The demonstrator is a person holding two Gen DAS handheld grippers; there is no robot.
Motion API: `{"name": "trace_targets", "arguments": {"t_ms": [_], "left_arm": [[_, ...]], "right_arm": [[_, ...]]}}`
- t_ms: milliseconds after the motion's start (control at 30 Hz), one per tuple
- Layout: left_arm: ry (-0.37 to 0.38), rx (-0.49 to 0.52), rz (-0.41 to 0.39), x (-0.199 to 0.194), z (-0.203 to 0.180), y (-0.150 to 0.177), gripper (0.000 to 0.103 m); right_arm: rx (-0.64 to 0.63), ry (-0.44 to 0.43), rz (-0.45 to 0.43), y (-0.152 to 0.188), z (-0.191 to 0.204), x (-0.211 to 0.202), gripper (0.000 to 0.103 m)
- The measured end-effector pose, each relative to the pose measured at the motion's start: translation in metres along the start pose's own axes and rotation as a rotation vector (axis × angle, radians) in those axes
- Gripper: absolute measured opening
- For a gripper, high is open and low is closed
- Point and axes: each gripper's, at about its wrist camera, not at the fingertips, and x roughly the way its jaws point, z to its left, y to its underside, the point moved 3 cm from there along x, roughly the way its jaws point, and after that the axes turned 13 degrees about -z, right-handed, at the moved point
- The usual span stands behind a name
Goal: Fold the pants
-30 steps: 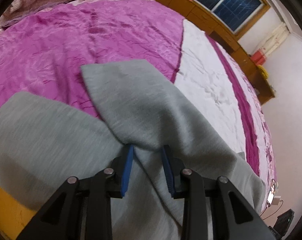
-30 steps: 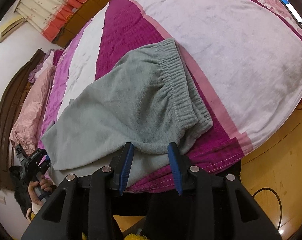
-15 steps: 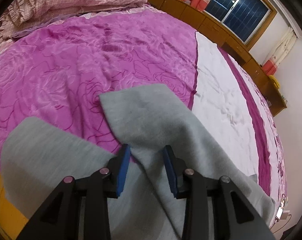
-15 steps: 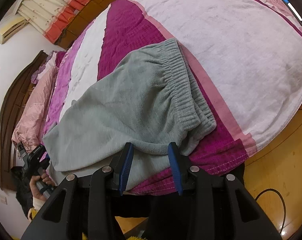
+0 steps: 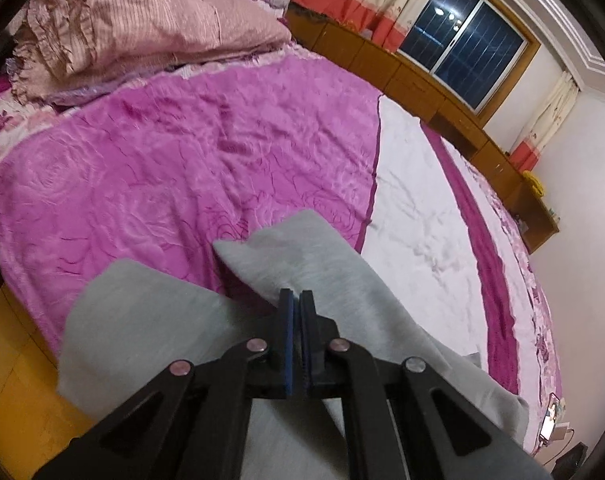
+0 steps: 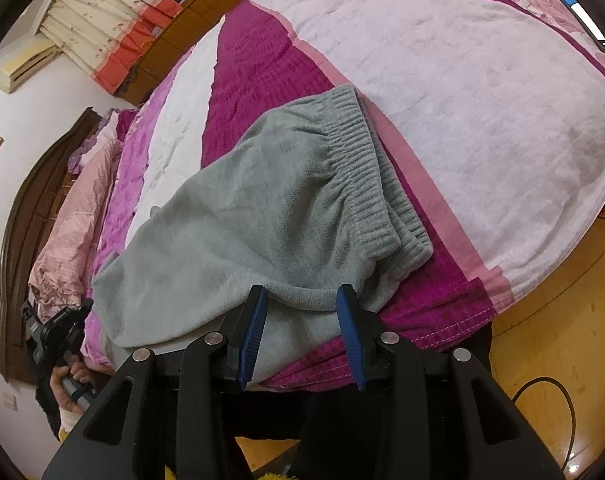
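Left gripper clamps, pads pressed together, a leg edge of the grey pants directly ahead, while right gripper, fingers spread, straddles their near hem, waistband beyond on the bed.

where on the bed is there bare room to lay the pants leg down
Open magenta blanket lies between the pillows and the grey pants; the white stripe beside it is bare too. The near bed edge is crowded with pants, where the left gripper pinches cloth.
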Motion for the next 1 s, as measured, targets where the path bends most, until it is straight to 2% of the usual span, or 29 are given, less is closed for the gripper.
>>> {"name": "trace_targets", "arguments": {"t_ms": [67,200,367,500,600,733,1000], "left_arm": [[-0.004,0.014,-0.008,-0.007,0.001,0.001,0.003],[-0.01,0.025,0.015,-0.009,0.003,0.009,0.003],[-0.02,0.002,0.065,0.0,0.012,0.022,0.003],[-0.018,-0.047,0.115,0.01,0.019,0.03,0.004],[-0.016,-0.09,0.149,0.019,0.027,0.035,0.009],[0.008,-0.158,0.153,0.026,0.034,0.038,0.012],[0.046,-0.216,0.131,0.038,0.036,0.031,0.018]], "right_arm": [[0.023,-0.006,-0.016,-0.001,-0.001,-0.004,0.032],[0.111,-0.035,-0.043,-0.004,-0.009,-0.009,0.044],[0.153,-0.02,-0.023,-0.005,-0.013,-0.002,0.044],[0.109,0.01,-0.001,0.0,-0.005,-0.003,0.044],[0.094,0.025,0.034,0.006,0.0,0.0,0.044],[0.09,0.029,0.036,0.006,0.001,0.005,0.044],[0.138,0.006,0.032,0.006,-0.006,0.005,0.044]]}}
